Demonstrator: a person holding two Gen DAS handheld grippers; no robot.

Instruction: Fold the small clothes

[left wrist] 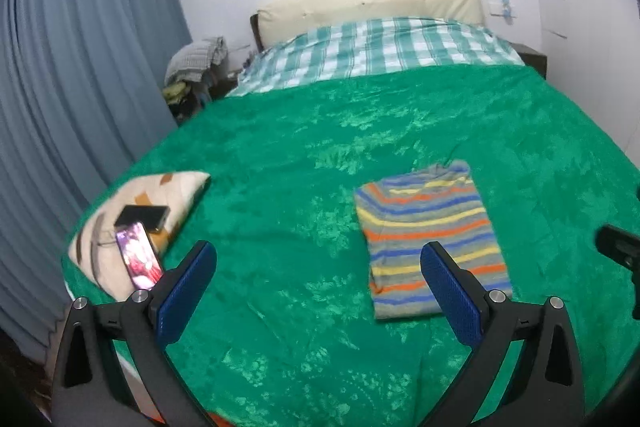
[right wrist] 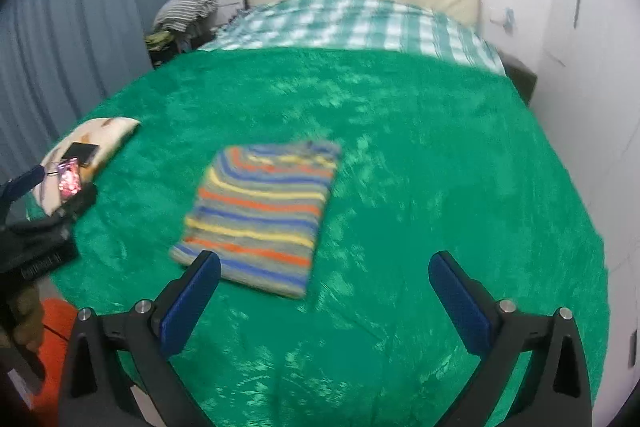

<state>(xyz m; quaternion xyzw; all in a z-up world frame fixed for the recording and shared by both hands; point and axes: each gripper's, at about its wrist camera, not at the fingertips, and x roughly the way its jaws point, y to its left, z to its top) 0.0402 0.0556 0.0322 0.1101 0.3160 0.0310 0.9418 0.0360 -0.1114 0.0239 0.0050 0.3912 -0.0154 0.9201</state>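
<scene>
A small striped garment [left wrist: 428, 239] in grey, blue, orange and yellow lies folded into a neat rectangle on the green bedspread [left wrist: 300, 163]. It also shows in the right wrist view [right wrist: 260, 211], slightly blurred. My left gripper [left wrist: 318, 257] is open and empty, held above the bedspread to the left of the garment's near end. My right gripper [right wrist: 324, 267] is open and empty, above the bedspread just right of the garment's near edge. Neither gripper touches the cloth.
A patterned pillow [left wrist: 132, 215] at the bed's left edge carries a dark phone [left wrist: 142, 215] and a lit phone [left wrist: 138, 255]. A checked sheet [left wrist: 372, 51] and cream headboard [left wrist: 368, 3] lie beyond. Blue curtains [left wrist: 80, 67] hang left. The left gripper's body [right wrist: 36, 247] shows at the right wrist view's left edge.
</scene>
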